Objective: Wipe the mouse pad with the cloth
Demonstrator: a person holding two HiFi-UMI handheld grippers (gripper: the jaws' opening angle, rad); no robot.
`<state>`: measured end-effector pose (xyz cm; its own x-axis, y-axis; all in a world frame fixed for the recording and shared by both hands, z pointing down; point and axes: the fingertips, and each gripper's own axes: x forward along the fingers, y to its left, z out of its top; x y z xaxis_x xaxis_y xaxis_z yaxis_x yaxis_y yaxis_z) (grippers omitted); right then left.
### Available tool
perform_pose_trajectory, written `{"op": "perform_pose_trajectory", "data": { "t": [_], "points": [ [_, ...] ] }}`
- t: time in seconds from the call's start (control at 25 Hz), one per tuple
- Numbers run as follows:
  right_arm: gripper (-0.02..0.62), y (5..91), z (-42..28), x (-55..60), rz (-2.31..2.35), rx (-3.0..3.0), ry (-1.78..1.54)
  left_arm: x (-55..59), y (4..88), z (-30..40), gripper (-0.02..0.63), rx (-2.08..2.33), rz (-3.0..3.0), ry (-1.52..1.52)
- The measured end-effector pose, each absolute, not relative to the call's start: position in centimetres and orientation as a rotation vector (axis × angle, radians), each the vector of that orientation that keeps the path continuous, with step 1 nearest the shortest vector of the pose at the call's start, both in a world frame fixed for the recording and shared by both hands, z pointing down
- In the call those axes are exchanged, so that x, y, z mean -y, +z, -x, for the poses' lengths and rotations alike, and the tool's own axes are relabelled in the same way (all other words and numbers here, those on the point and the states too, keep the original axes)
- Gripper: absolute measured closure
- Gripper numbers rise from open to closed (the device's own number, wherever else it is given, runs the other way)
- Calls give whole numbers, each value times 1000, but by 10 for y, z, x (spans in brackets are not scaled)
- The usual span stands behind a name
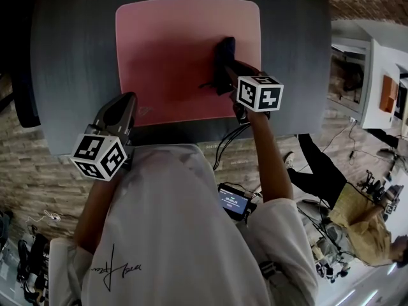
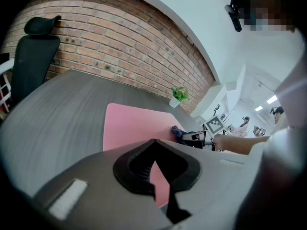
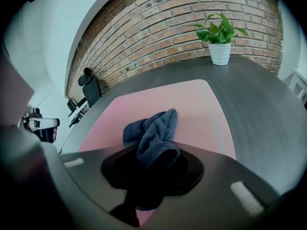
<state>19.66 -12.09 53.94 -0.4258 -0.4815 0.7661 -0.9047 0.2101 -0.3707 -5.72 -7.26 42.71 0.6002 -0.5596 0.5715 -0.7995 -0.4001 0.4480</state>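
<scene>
The dark grey table [image 1: 70, 56] fills most of the head view, and the pink mouse pad [image 1: 172, 50] lies flat on it, close to the near edge. Behind the table runs a brick wall [image 3: 182, 23], with a black office chair [image 2: 31, 56] at the far left corner. The person's white-sleeved arms reach in from below. The right gripper [image 3: 154, 158] is over the right half of the pad, clenched on the dark blue cloth [image 3: 152, 128] – a bunched fold is pinched between its jaws and the rest spills forward onto the pink surface. The left gripper [image 1: 125, 105] sits at the pad's near left corner, jaws drawn together with nothing in them. A small potted plant [image 3: 219, 36] stands on the table beyond the pad's far right corner.
</scene>
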Motion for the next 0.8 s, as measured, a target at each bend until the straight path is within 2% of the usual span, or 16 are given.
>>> {"op": "perform_pose_trajectory", "data": {
  "t": [0.8],
  "points": [
    [491,535,-243,131,-1375,1935,1129,72,428,56,594,1066,-2106,442]
  ]
}}
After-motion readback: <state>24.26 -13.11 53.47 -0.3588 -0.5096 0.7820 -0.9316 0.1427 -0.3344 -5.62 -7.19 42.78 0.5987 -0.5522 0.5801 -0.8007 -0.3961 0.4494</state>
